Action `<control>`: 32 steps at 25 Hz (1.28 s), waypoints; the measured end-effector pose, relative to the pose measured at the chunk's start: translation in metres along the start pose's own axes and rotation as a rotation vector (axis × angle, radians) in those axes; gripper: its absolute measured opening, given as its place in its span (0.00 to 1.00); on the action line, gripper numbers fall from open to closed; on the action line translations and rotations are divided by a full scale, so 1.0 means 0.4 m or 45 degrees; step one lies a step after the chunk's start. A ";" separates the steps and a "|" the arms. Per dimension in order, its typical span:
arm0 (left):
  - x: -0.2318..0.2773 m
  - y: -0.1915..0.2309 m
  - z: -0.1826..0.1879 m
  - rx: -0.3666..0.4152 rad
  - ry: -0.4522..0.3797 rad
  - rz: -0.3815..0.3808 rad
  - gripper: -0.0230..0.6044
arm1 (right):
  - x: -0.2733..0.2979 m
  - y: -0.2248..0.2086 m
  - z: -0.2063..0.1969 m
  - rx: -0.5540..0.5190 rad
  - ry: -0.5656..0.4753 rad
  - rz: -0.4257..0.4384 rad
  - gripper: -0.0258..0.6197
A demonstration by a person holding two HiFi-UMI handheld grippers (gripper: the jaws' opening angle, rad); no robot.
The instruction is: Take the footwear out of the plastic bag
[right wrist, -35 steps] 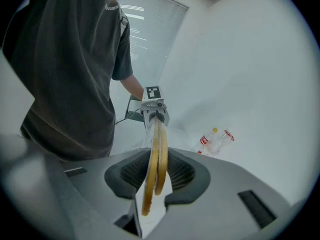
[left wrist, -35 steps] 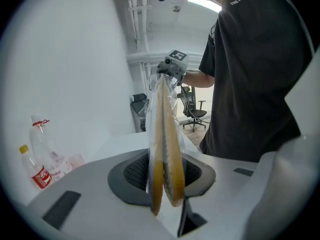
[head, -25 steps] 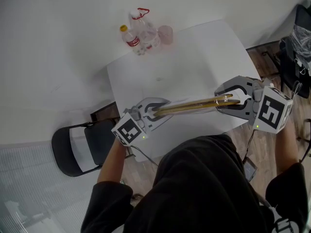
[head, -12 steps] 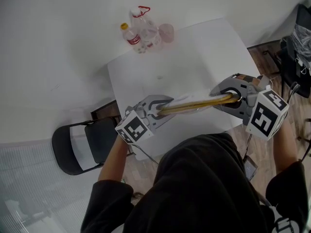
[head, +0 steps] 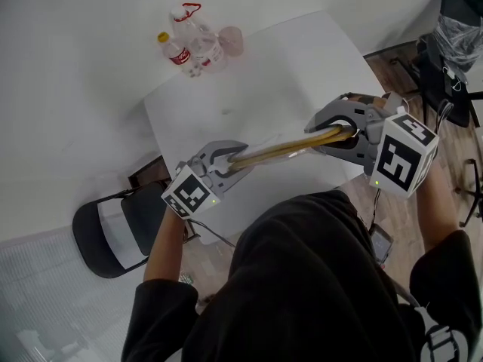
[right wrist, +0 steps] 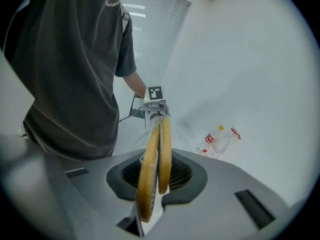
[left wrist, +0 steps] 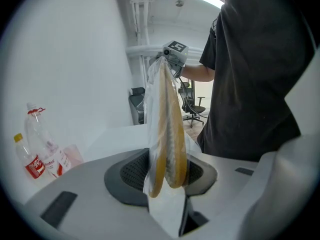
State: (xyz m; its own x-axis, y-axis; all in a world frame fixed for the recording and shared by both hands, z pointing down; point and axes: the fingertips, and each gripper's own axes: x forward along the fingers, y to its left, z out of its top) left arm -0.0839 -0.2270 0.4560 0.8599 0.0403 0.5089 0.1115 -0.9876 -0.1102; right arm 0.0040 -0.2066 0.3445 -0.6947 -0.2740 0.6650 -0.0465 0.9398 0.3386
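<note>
Gripping both ends now: right gripper (head: 333, 135) is newly clamped on the slippers (head: 283, 148), left gripper (head: 230, 156) pinches the plastic bag (left wrist: 152, 99); pull-out looks ready.

table (head: 287, 81) | far corner: red-label bottle (head: 175, 52), clear bottle (head: 198, 39), pink cup (head: 231, 41) | floor: black chair (head: 113, 232)

The room reads as a plain office or lab space rather than a home. A bare white table (head: 249, 89) is pushed up to blank white walls (left wrist: 65, 59), with a black folding chair (head: 113, 228) beside it on wood-look flooring (head: 392, 70). A black swivel chair (left wrist: 194, 106) on a star base stands farther off. Exposed white pipes (left wrist: 134, 14) climb 1 wall, and a tall window with horizontal blinds (right wrist: 147, 31) fills another. Only 2 plastic bottles (head: 185, 44) and a cup (head: 230, 40) sit on the table.
</note>
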 end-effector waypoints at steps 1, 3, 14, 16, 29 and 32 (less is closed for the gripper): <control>-0.002 0.001 -0.004 -0.004 0.003 0.003 0.27 | -0.004 -0.002 -0.001 0.004 -0.004 -0.002 0.15; -0.004 0.003 -0.012 -0.008 0.015 0.010 0.27 | -0.015 -0.003 -0.004 0.016 -0.010 -0.007 0.15; -0.009 -0.004 -0.036 -0.052 0.020 0.003 0.26 | -0.053 -0.001 -0.021 0.056 -0.022 0.009 0.15; -0.013 -0.004 -0.039 -0.057 0.021 0.008 0.26 | -0.062 -0.003 -0.021 0.061 -0.030 0.001 0.15; -0.068 0.033 -0.070 -0.169 -0.004 0.084 0.07 | -0.105 -0.045 0.006 0.079 -0.122 -0.054 0.15; -0.076 0.041 -0.080 -0.175 -0.002 0.104 0.07 | -0.106 -0.056 0.007 0.073 -0.132 -0.056 0.15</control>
State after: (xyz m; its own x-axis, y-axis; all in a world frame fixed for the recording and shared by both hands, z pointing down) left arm -0.1243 -0.2492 0.4660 0.8643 -0.0408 0.5014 -0.0281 -0.9991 -0.0328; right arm 0.0324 -0.2153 0.3068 -0.7614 -0.2952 0.5771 -0.1172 0.9383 0.3254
